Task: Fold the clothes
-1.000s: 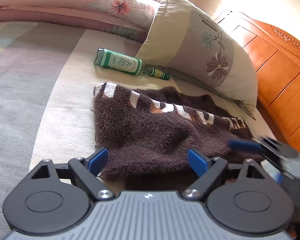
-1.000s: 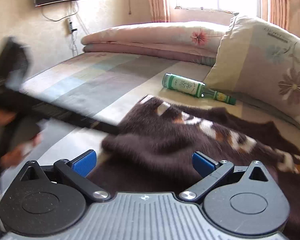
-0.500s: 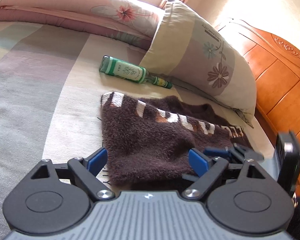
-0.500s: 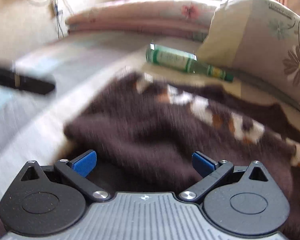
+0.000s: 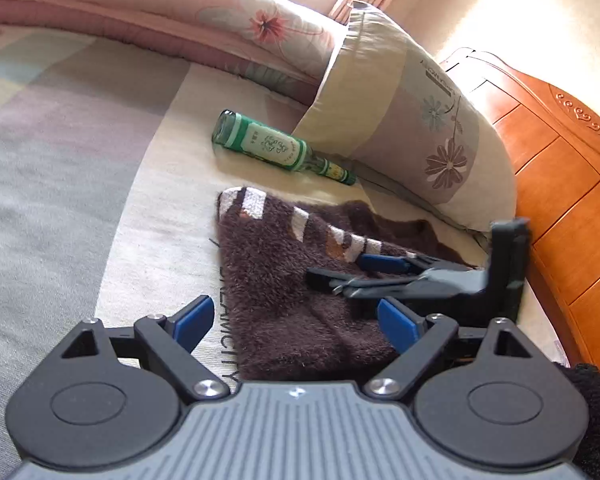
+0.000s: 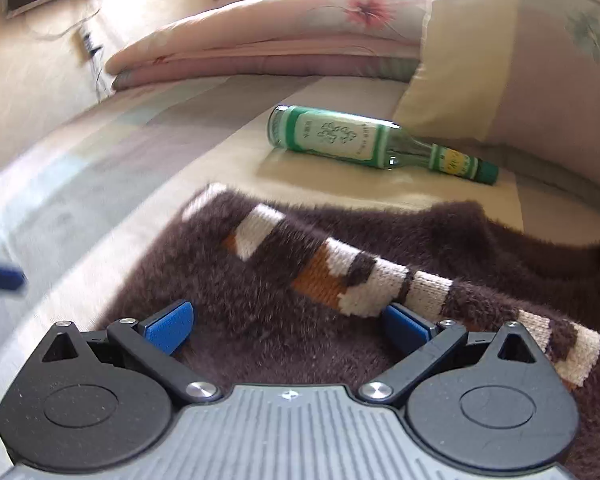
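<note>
Garment: a fuzzy dark-brown sweater (image 5: 292, 292) with a white-and-orange patterned band lies on the bed (image 5: 60, 184), partly folded and still rumpled, its far edge near the green bottle (image 5: 276, 146).
Landmark: the sweater; every place below is given from it.
Left hand-held gripper (image 5: 296, 320): poised over the sweater's near-left corner, its 2 blue pads wide apart, nothing between them but the cloth below.
Right hand-held gripper (image 6: 288, 326): low over the sweater's middle, just this side of the patterned band, pads spread apart and clamped on nothing; in the left wrist view it reaches in across the sweater from the right (image 5: 384, 276).
Bottle: lies on its side beyond the sweater, clear of it, its neck toward the pillow (image 5: 412, 120).
Pillow: propped beyond the sweater's far-right end, against the wooden headboard (image 5: 560, 184).
Quilt: a folded pink quilt (image 5: 148, 8) sits well beyond the sweater along the bed's far side.
Step in hand: by the look of it, the approach to a grasp, with both tools set over the cloth and neither yet gripping.
Next move calls for: each pair of pads to pinch an edge or corner cleanly, taking only the layer meant to turn.
Watch: the thick pile may bunch or slip, and a wide sweep could knock the bottle.
</note>
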Available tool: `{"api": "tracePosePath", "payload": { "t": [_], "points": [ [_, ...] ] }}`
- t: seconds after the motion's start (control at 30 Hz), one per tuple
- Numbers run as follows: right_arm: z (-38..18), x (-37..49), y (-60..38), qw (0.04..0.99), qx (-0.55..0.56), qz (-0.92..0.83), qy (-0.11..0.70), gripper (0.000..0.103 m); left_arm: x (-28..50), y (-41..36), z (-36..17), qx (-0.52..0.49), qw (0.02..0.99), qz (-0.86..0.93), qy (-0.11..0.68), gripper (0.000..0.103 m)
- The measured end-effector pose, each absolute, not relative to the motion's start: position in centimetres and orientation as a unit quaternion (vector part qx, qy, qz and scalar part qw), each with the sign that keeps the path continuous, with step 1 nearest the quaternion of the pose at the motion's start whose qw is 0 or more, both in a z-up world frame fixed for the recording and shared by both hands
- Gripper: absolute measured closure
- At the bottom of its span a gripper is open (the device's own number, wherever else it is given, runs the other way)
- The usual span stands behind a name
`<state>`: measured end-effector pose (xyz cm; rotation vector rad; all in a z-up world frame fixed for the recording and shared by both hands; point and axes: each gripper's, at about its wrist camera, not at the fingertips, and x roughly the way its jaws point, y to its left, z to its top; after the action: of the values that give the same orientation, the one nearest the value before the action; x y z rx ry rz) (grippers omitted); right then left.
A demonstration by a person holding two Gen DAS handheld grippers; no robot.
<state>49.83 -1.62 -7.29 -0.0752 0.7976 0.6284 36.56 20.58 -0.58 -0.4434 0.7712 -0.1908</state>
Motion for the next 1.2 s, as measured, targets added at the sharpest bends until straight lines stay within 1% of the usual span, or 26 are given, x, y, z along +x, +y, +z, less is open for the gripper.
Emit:
{"api": "tracePosePath", "payload": {
  "t": [0.13,0.27,0.37,0.47,0.63,0.8,0.97,1.07,1.2],
  "points": [
    [-5.9,47.2,-4.4,0.896,-0.039,0.248,0.365,0.000,36.4,20.0,-0.5,-0.202,0.901,-0.091,0.373,0.014],
    [-7.3,44.7,-6.6,0.916,-0.102,0.182,0.344,0.000,36.6,19.0,-0.9,-0.192,0.900,-0.104,0.377,0.014],
    [-8.9,43.6,-8.6,0.912,-0.105,0.180,0.353,0.000,36.9,18.3,-1.4,-0.177,0.899,-0.097,0.389,0.014],
    [-8.2,42.6,-9.7,0.912,-0.099,0.190,0.350,0.000,37.0,18.2,-1.6,-0.170,0.899,-0.094,0.393,0.014],
    [-6.4,43.2,-9.7,0.931,-0.096,0.179,0.305,0.000,37.1,17.9,-1.6,-0.162,0.900,-0.093,0.394,0.014],
    [-8.4,45.2,-10.2,0.921,-0.121,0.144,0.342,0.000,37.1,18.0,-1.8,-0.167,0.896,-0.097,0.399,0.014],
    [-6.5,44.8,-13.8,0.925,-0.055,0.124,0.355,0.000,37.0,18.2,-1.6,-0.168,0.896,-0.098,0.400,0.014],
    [-4.9,45.3,-14.5,0.913,0.028,0.180,0.366,0.000,36.7,17.9,-1.1,-0.162,0.897,-0.108,0.397,0.014],
    [-4.3,47.5,-12.4,0.866,0.123,0.277,0.397,0.000,36.4,17.8,-0.4,-0.157,0.901,-0.111,0.388,0.014]
  ]
}}
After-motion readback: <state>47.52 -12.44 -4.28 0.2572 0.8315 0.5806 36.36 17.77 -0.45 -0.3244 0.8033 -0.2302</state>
